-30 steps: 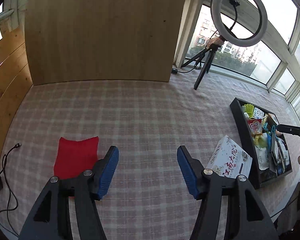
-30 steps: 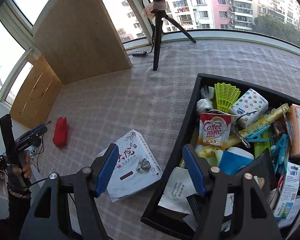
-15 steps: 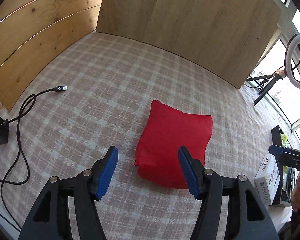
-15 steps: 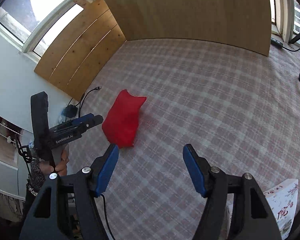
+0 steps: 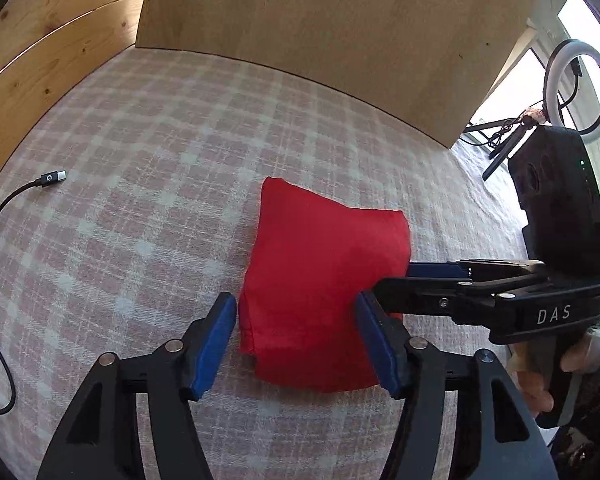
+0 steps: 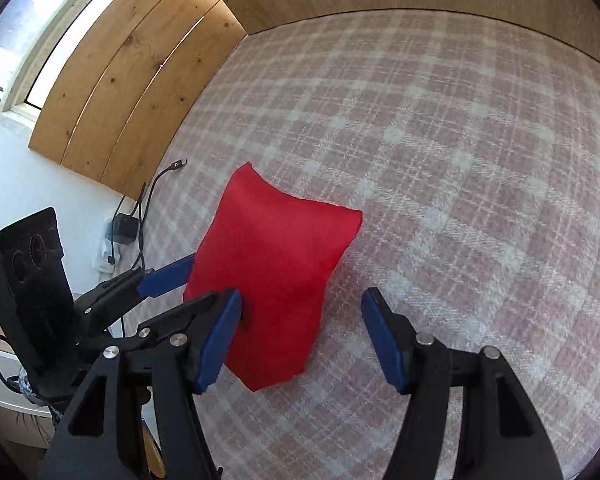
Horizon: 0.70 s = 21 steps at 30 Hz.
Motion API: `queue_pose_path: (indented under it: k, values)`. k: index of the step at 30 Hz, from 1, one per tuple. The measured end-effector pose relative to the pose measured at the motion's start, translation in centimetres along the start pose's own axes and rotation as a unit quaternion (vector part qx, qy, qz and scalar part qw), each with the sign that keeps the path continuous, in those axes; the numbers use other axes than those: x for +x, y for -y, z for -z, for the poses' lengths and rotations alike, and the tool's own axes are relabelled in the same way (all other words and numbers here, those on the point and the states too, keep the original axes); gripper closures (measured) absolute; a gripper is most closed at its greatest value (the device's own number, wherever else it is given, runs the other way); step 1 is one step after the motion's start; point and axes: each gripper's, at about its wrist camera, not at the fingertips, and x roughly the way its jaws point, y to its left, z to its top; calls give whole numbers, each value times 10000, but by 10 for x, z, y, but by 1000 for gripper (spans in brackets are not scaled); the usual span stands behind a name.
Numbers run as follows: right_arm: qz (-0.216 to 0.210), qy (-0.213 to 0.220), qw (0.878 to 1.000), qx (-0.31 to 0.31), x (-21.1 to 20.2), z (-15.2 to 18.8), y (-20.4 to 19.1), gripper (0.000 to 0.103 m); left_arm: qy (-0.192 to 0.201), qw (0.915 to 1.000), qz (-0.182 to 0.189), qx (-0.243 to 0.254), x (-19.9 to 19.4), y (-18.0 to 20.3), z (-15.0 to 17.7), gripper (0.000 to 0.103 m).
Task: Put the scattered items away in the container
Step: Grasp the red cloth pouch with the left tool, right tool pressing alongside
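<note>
Red pouch (image 5: 320, 284) on the plaid cloth (image 5: 160, 184), both grippers closing in on it.

Left gripper (image 5: 296, 344) straddles the pouch's near end: its jaws are closing, the pouch lies between them, and neither pad looks pressed on the fabric yet, so nothing is held. Right gripper (image 6: 300, 344) comes in from the pouch's right flank; its jaws are closing too, with only the near corner of the pouch between them, the left pad at the fabric's edge and the right pad well clear over bare cloth. The pouch runs lengthwise straight ahead of the left gripper, away from its fingers, so the left hand looks better placed to pinch it across its short width. No container shows in either view.
</note>
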Motion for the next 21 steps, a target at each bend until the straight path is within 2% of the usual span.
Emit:
queue_pose_path:
  k: [1, 2, 5, 8, 14, 17, 21]
  values:
    - [-131, -22, 9999, 9, 1, 1, -1, 63, 15, 10000, -61, 46, 0, 4, 1, 49]
    - [-157, -9, 9999, 18, 0, 2, -2, 64, 19, 9999, -132, 103, 0, 6, 1, 50]
    - [62, 63, 9999, -105, -4, 6, -10, 64, 44, 9999, -115, 29, -5, 9, 1, 59]
    - [-6, 110, 9999, -44, -16, 11, -11, 64, 120, 9999, -63, -32, -15, 15, 2, 70]
    - [-100, 574, 9983, -7, -79, 28, -5, 64, 370, 9988, 133, 296, -40, 55, 3, 70]
    - [-84, 851, 9963, 11, -120, 44, 2, 64, 525, 9963, 275, 625, -55, 88, -2, 70]
    - [142, 1330, 9909, 170, -183, 72, 21, 64, 621, 9901, 621, 1097, -62, 141, -11, 70]
